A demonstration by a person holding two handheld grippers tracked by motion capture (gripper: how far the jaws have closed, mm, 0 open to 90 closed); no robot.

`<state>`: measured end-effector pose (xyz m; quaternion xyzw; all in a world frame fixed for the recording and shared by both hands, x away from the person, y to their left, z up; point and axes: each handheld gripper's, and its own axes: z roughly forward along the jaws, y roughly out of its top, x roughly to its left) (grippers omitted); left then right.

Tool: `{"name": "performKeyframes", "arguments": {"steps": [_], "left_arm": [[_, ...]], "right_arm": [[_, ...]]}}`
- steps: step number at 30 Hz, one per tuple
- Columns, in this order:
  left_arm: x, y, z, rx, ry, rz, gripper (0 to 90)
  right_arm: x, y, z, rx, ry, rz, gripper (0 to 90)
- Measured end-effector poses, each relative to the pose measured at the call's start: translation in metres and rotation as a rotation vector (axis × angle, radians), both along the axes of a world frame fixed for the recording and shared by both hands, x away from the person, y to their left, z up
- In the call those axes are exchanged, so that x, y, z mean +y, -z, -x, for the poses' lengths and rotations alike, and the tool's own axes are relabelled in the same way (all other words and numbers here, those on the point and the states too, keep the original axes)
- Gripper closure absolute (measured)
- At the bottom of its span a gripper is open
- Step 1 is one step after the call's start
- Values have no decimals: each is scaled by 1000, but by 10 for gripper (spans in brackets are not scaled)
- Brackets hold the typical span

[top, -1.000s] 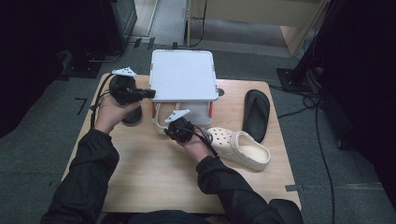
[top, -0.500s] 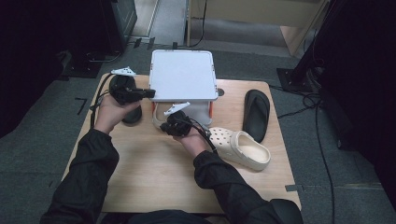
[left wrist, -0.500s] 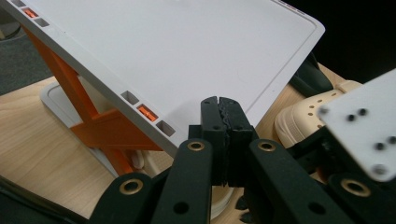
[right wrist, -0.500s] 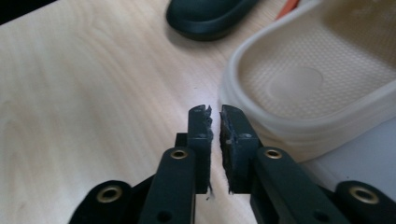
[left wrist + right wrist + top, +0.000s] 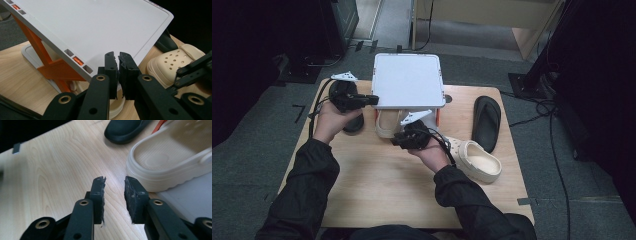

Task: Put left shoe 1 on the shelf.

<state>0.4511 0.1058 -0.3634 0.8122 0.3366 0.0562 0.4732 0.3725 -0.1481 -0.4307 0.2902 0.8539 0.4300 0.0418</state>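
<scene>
Looking for writing first, I find no brand, label or lettering that I can read on any of the shoes or on the white shoe rack [image 5: 408, 80]; its rim shows small slots with orange behind them [image 5: 78, 60], and orange struts [image 5: 53, 70] carry its flat top.

My right tool [image 5: 114, 185] has just been opening. Its jaws now stand a narrow gap apart with nothing between them, only bare wood below. Just beside its right jaw lies a cream clog [image 5: 170, 157], resting partly on the rack's white base plate and tucked under the rack's top [image 5: 388, 123]. From above, this tool [image 5: 404, 136] hangs right at the front of the rack.

My left tool [image 5: 118, 65] has its jaws almost together and grips nothing; it sits level with the rack's left edge [image 5: 371, 99], above a black sandal [image 5: 353, 124].

A second cream clog [image 5: 476, 159], dotted with round holes, lies on the worktop [image 5: 377, 185] to the right of my right hand [image 5: 432, 155]. Another black sandal [image 5: 487, 122] lies further right, well apart from the rack.

That worktop is pale wood with a clear grain. Around it is grey carpet with strips of dark tape, cables trail at the right, and dark furniture stands at the back.
</scene>
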Motion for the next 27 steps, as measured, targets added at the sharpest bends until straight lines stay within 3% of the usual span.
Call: {"name": "performKeyframes", "arguments": {"steps": [4,11,27], "left_arm": [[-1,0,0,5,6,5,804],[-1,-1,1,12,15,5,778],[-4,-2,0,1,35,-6,753]], "right_arm": [[-20,-14,9,-25,0,-11,659],[-47,-22,18,-42,25,-19,651],[-118,-20,35,-52,123,-16,648]]}}
